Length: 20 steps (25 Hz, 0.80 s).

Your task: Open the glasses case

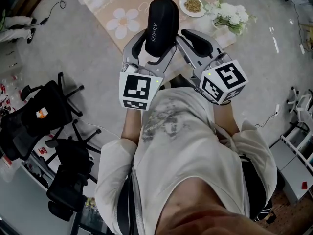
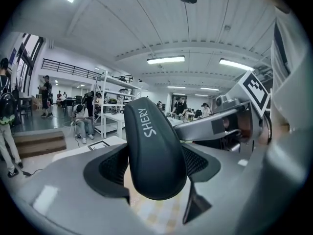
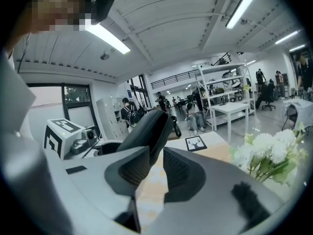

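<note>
Glasses case [image 1: 162, 21]: black, closed, white "SHERY" lettering on its side. It stands on end in the left gripper, held over the flower-print cloth [image 1: 117, 21].

Largest to smallest:
- Grey floor [image 1: 274, 67] on all sides; black office chairs [image 1: 44, 111] at lower left of the head view.
- Person's light shirt [image 1: 195, 151] fills the lower middle.
- Flower-print cloth covers the table top.
- Left gripper [image 1: 152, 50]: jaws spread wide and clamped on the case's lower end, one ribbed pad on each side [image 2: 154, 168].
- Right gripper [image 1: 183, 37]: just beside the case on its right. Jaws a little apart, only cloth showing through the gap [image 3: 156, 165]. The case [image 3: 146, 129] rises behind its left jaw; contact cannot be told.
- White flower bunch [image 1: 230, 13], at the cloth's far right.
- Small plate [image 1: 192, 5] of brownish food, just left of the flowers.
</note>
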Motion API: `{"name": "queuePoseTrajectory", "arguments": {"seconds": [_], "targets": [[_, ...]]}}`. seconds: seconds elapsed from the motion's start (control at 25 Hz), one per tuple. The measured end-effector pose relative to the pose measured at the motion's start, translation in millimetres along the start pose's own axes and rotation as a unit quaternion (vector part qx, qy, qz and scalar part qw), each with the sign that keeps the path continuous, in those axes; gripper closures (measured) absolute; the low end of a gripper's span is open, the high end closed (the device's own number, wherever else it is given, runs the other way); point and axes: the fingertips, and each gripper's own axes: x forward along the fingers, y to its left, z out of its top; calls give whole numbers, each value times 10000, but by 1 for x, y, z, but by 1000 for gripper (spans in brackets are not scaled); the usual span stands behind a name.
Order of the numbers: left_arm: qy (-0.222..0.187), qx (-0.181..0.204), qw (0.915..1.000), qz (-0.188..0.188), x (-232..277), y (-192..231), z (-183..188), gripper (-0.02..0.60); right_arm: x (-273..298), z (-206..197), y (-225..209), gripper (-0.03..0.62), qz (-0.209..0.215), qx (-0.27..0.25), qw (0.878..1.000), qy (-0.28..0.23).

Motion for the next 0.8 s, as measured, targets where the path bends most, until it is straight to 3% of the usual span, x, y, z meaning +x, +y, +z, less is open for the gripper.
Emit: {"name": "queuePoseTrajectory", "arguments": {"seconds": [0.52, 0.8], "targets": [[-166, 270, 9995, 12, -22, -10, 4, 239, 1, -1, 21, 507, 209, 478, 9985, -139], [-5, 218, 9997, 60, -24, -11, -2, 224, 1, -1, 16, 557, -139, 472, 9987, -149]]}}
